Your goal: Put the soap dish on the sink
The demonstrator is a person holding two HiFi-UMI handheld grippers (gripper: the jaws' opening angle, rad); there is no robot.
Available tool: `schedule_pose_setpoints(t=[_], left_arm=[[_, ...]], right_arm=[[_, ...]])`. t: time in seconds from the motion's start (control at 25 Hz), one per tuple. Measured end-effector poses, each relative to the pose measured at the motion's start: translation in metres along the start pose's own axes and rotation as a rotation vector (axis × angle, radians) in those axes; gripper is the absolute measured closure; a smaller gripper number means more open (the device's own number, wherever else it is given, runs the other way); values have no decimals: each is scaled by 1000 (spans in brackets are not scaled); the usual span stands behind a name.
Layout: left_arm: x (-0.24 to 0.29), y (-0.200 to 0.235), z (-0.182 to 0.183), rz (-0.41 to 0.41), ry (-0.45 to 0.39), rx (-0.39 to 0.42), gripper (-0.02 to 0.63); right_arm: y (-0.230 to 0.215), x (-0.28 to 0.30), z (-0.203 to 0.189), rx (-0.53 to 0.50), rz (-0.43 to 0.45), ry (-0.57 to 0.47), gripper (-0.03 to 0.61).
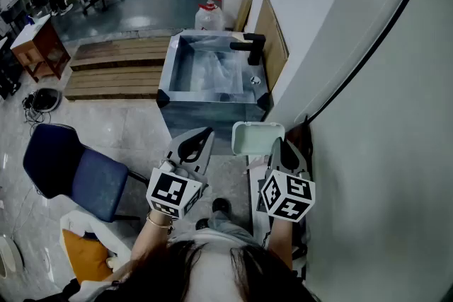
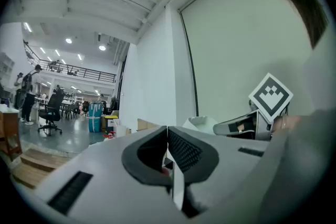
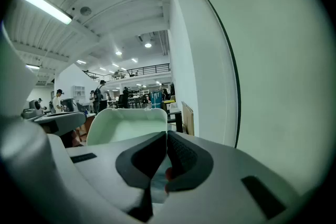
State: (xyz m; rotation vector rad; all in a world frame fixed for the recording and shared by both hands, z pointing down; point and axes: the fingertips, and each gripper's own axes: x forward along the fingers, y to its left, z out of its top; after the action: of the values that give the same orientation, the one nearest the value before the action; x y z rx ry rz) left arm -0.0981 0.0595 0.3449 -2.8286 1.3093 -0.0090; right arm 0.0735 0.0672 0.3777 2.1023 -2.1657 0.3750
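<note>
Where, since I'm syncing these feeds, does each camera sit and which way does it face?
Head view: on the person's head, steeply down at left gripper, right gripper, soap dish and sink; hair shows.
Left gripper view: on that gripper, along its shut jaws towards the wall; hair shows too.
Right gripper view: on that gripper, along jaws shut on the soap dish; no clear body part.
Shared: all three show the soap dish.

White wall [image 1: 396, 152] is seen at right; glossy grey floor [image 1: 134, 134], blue chair [image 1: 71, 173] and wooden steps [image 1: 117, 67] are noted; ceiling strip light [image 3: 44, 5] is lit.
</note>
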Motion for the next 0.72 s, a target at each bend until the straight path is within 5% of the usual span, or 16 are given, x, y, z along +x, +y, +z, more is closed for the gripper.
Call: schedule_pose_setpoints(t=[0.72], left_arm=[[55, 8, -3, 22, 7, 3, 604]], right_arm=[[-27, 54, 6, 9, 28, 20, 549]])
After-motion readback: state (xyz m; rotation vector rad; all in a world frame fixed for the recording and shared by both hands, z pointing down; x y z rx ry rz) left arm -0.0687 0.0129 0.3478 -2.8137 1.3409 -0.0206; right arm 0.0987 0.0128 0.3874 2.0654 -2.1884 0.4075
